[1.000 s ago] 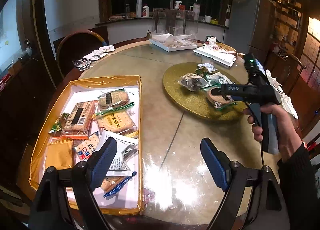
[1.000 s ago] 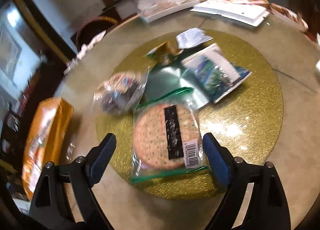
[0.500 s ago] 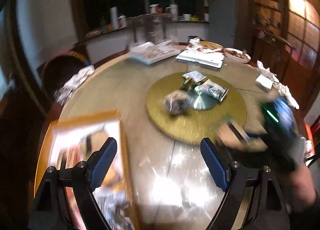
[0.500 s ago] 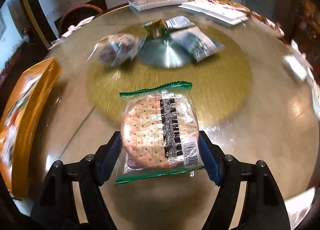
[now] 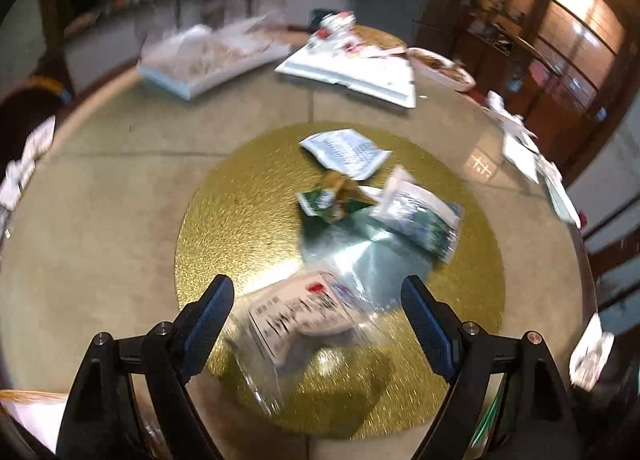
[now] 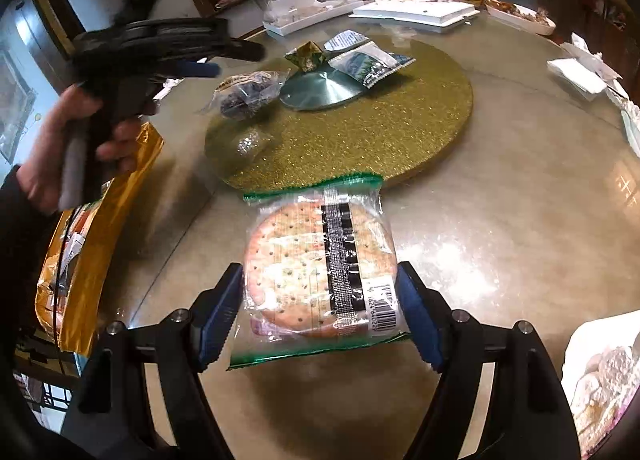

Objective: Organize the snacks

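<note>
My right gripper is shut on a round cracker pack with green edges and holds it above the table, off the gold turntable. My left gripper is open over the gold turntable, its fingers on either side of a clear-wrapped snack pack, not touching it. That pack and the left gripper also show in the right wrist view. A blue-green packet, a white packet and a small green-gold packet lie further back.
The gold-lined box with sorted snacks sits at the table's left edge. White trays and a dish stand at the far side. Napkins lie at the right. A plate of white snacks is at the near right.
My right gripper closed on the cracker pack and lifted it off the turntable toward me. My left gripper swung from the box over to the turntable, above the clear-wrapped pack.
</note>
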{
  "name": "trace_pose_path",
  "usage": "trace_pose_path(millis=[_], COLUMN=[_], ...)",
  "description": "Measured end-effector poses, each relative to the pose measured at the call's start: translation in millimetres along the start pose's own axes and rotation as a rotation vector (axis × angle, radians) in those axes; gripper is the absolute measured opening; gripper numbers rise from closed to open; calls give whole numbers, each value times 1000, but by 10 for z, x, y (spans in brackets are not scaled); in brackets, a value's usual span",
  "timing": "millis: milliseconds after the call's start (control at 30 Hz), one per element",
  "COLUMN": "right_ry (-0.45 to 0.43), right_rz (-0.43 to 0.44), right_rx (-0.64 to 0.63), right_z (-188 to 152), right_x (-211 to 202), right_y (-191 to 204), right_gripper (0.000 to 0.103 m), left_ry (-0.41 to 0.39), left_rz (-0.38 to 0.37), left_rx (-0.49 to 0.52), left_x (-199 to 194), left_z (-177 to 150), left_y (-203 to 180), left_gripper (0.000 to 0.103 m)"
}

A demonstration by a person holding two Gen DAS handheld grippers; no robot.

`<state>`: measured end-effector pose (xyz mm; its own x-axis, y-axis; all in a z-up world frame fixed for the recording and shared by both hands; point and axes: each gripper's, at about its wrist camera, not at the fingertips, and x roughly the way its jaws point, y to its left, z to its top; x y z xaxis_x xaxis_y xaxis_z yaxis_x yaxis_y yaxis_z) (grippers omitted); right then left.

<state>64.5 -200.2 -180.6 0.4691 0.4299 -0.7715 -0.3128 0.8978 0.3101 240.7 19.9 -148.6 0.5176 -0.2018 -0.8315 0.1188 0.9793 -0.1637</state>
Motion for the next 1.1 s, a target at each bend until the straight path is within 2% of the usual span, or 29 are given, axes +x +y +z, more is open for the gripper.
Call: trace_pose_path(millis=[133, 267, 333, 467, 600, 667, 733, 800, 833, 1000, 1100], right_ry=[-8, -13, -12, -15, -19, -24, -23, -24, -25, -14, 4], right_rz=[13, 37, 42, 41, 55, 57, 48, 38, 32, -16, -23], right_rx=[-5, 6, 9, 9, 26, 33, 28, 29, 23, -41, -76], right_z=[13, 31, 34, 38, 24, 23, 25, 20, 17, -4, 49], right_x=[21, 22, 18, 24, 1, -1, 4, 6, 8, 24, 99], right_y=[-17, -53, -60, -57, -111, -130, -112, -98, -89, 19, 141], right_gripper=[77, 77, 77, 77, 77, 77, 77, 76, 76, 77, 77], left_ry=[101, 173, 176, 55, 70, 89, 113, 128, 143, 136, 150], left_rz=[-118, -272, -296, -147, -117, -114, -27, 63, 59, 66, 81], left_rx=[-115, -95, -85, -122, -221, -228, -206, -210, -220, -180, -199], left_x=[112, -25, -92, -177, -41, 10, 87, 151, 178, 15, -158], left_z=[-159, -406, -462, -323, -292, -327, -327, -354, -382, -611, -848], left_y=[103, -63, -131, -107, -18, -25, -73, -85, -83, -141, -127], left_gripper=[85, 86, 86, 86, 86, 86, 85, 66, 52, 47, 46])
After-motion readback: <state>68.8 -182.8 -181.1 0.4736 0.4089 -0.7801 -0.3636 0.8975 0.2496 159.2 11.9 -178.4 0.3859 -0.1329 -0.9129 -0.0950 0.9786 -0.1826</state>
